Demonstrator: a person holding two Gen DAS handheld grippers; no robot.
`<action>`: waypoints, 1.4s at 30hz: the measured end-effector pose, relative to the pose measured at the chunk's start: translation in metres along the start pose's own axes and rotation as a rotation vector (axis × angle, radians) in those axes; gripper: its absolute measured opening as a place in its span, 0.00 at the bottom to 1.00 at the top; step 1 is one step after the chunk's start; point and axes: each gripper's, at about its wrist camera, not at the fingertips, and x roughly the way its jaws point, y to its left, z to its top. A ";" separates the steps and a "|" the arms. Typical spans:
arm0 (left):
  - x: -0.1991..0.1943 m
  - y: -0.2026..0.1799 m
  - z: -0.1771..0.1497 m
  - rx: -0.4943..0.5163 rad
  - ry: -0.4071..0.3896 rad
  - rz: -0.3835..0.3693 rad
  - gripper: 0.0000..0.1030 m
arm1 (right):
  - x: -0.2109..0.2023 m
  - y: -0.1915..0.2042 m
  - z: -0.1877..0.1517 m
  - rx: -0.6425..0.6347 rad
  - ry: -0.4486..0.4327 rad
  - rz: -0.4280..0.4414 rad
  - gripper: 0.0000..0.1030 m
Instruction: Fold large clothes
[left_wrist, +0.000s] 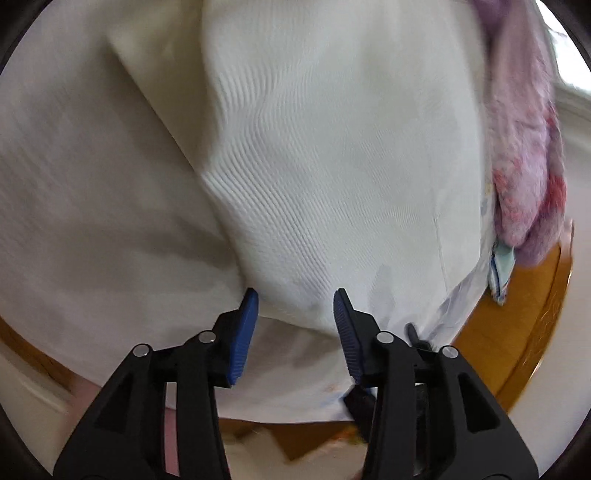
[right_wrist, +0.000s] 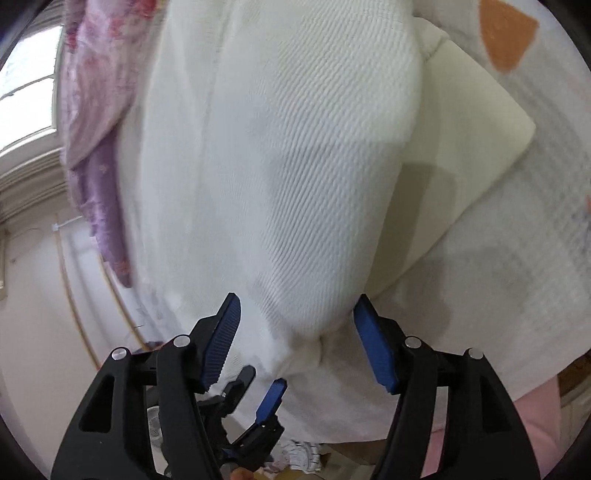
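Both grippers' jaws stand apart, seemingly clear of the white ribbed garment (left_wrist: 314, 177) spread below.

both grippers, left gripper (left_wrist: 295, 310) and right gripper (right_wrist: 295, 314), have black angular frames with triangular cut-outs, silver round screws at the pivots and ribbed blue pads (left_wrist: 240, 343).

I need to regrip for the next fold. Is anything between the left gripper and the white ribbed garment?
Nothing visible. The left gripper is open directly over the white ribbed garment; the purple floral cloth lies off to the side.
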 end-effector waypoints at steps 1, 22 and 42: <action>0.010 0.001 0.005 -0.066 0.003 0.015 0.42 | -0.005 -0.007 0.002 0.012 0.005 -0.025 0.62; 0.021 -0.009 0.006 0.372 -0.157 0.000 0.16 | 0.012 -0.029 -0.006 -0.204 -0.064 0.087 0.25; 0.004 -0.076 0.019 0.702 -0.187 0.622 0.00 | 0.008 0.043 0.000 -0.607 -0.029 -0.461 0.00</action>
